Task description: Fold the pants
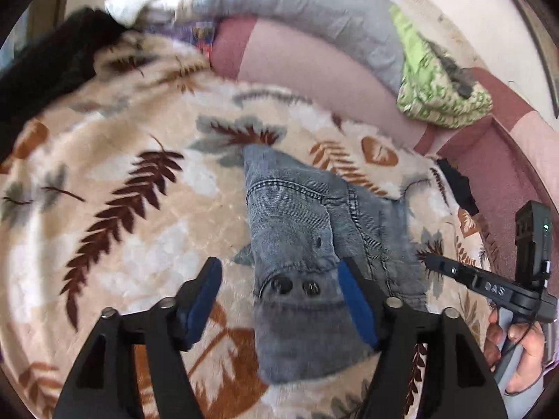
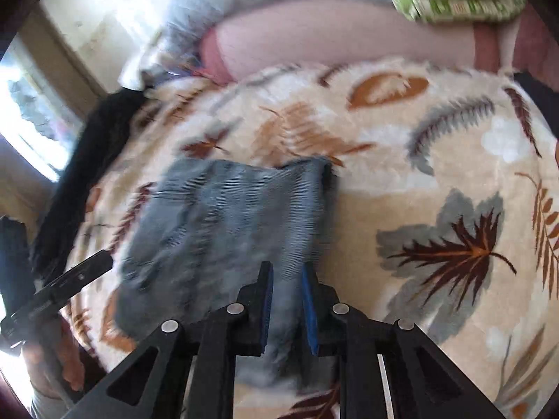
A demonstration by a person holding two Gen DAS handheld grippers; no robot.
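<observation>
Grey-blue denim pants lie bunched on a leaf-patterned blanket. In the left wrist view my left gripper is open, its blue pads either side of the waistband with two buttons, close over it. In the right wrist view my right gripper is shut on a fold of the pants, with denim squeezed between the blue pads. The right gripper also shows in the left wrist view at the right edge, held by a hand.
A pink bolster and a grey pillow line the far side of the bed. A green patterned cloth lies at the back right. A black garment lies at the back left.
</observation>
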